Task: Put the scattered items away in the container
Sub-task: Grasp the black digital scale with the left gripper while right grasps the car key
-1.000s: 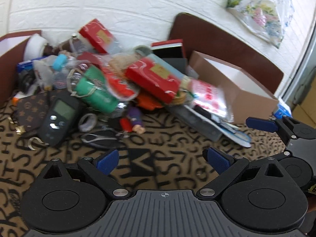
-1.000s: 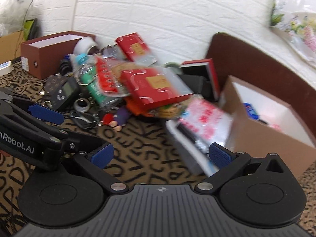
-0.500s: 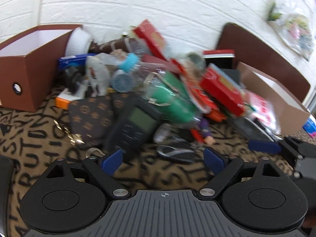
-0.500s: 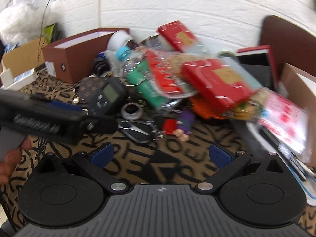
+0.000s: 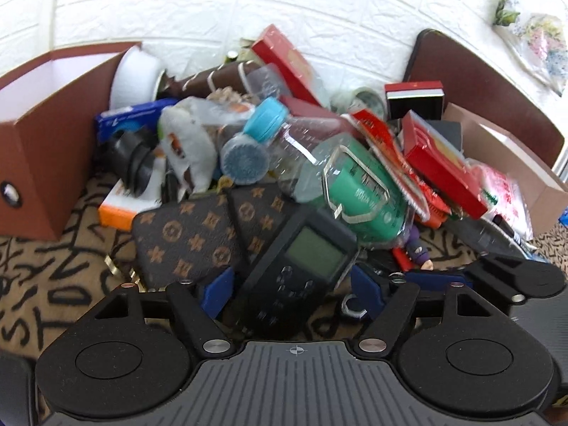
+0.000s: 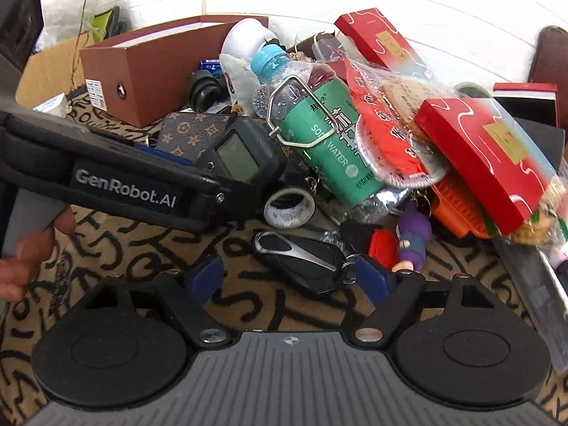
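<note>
Clutter is heaped on the letter-patterned cloth (image 6: 269, 314) ahead of both tongs. The left gripper (image 5: 291, 293) stands with its jaws apart, having just been closing, and the black handheld device (image 5: 298, 266) lies between its blue pads (image 5: 217, 291) without clear contact on either side; the device's long axis runs from the gripper up and to the right, screen end away from the tongs. The right gripper (image 6: 287, 277) also has its jaws apart after just closing in, with the black car key (image 6: 300, 259) lying between the fingers, nearer the right one; its long axis slants from upper left to lower right, key ring toward the right pad. Beyond the left gripper's left finger sits the monogram wallet (image 5: 188, 238), and farther left the brown box (image 5: 53, 163). The green soda-water bottle (image 6: 328, 149) lies tilted beyond both tongs, cap pointing away and left. Only the right wrist view shows the car key whole, the tape roll (image 6: 289, 209) and a hand (image 6: 25, 255) on the left gripper's handle; only the left wrist view shows the open box (image 5: 514, 163) at far right
</note>
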A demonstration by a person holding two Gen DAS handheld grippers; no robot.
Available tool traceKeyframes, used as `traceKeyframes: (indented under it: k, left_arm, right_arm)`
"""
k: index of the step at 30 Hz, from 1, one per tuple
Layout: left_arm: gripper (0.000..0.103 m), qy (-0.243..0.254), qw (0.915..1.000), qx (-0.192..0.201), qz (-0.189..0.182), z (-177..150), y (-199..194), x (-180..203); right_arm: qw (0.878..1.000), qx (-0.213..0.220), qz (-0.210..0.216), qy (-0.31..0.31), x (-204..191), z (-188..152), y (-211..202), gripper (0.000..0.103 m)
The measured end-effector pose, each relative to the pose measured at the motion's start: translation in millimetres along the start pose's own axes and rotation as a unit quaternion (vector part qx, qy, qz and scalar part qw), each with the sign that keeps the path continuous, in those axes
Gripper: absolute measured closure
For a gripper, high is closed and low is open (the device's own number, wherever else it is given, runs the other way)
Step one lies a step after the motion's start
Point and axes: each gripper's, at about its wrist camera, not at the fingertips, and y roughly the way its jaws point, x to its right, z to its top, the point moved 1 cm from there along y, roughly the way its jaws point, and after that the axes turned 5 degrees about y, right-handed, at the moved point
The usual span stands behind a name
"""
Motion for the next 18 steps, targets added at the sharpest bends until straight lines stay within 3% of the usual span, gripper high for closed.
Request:
traceKeyframes:
  k: [3, 5, 10, 18]
  left_arm:
    - [0.019, 0.028, 0.9995, -0.006, 0.009, 0.8, 5.3, 9.8]
    - [0.025, 0.055, 0.9984, -0.013, 0.008, -3.9, 5.0, 17.8]
    - [0.026, 0.077, 0.9966, -0.027, -0.013, -20.4, -5.2, 34.5]
    - [0.025, 0.064, 0.9939, -0.065, -0.062, -58.2, -33.3, 53.7]
  right_arm:
    - [1.0, 0.004, -0.004, -0.009, -1.8, 0.1, 6.1, 0.019]
    - [1.0, 0.001, -0.008, -0.017, -3.9, -3.2, 5.4, 0.028]
    - [0.999, -0.015, 0.025, -0.016, -3.9, -15.6, -12.2, 0.032]
    - [0.999, -0.025, 0.046, -0.003, -3.8, -55.2, -52.4, 0.031]
